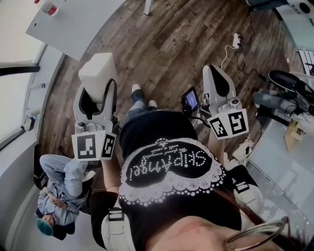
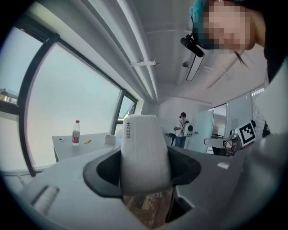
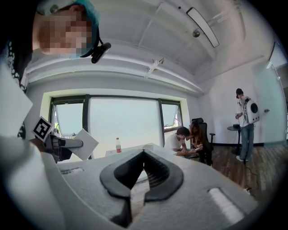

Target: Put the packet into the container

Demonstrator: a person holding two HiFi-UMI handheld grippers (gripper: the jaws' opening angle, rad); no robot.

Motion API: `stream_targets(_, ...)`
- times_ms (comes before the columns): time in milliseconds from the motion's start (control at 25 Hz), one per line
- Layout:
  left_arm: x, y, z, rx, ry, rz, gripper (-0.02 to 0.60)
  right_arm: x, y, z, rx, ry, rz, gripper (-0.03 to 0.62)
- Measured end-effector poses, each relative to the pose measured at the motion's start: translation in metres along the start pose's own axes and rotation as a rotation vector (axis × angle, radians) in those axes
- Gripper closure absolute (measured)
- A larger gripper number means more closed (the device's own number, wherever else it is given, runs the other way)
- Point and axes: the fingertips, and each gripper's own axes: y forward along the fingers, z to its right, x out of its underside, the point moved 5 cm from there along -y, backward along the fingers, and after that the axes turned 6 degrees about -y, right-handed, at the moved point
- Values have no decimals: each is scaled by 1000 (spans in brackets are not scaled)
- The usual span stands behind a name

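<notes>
A white packet [image 1: 97,71] stands upright between the jaws of my left gripper [image 1: 96,95], which is shut on it over the wooden floor. In the left gripper view the packet [image 2: 144,152] fills the gap between the dark pads of the left gripper [image 2: 145,173], with small print down its left edge. My right gripper [image 1: 214,73] is held at the same height on the right; its jaws meet at the tips with nothing between them, as the right gripper [image 3: 143,155] shows in its own view. No container is in view.
A grey table [image 1: 73,27] with a red-labelled bottle [image 1: 49,8] stands ahead on the left. A seated person [image 1: 59,188] is at my lower left. A power strip [image 1: 236,40] lies on the floor. Desks with gear [image 1: 282,90] line the right.
</notes>
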Motion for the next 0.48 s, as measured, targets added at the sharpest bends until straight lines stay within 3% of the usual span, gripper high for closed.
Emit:
stream_targets(240, -2, 24, -20, 18, -7, -23, 302, 2, 25, 2, 35, -7, -24, 592)
stream_targets(480, -11, 27, -40, 14, -8, -15, 302, -3, 49, -12, 7, -10, -13, 592)
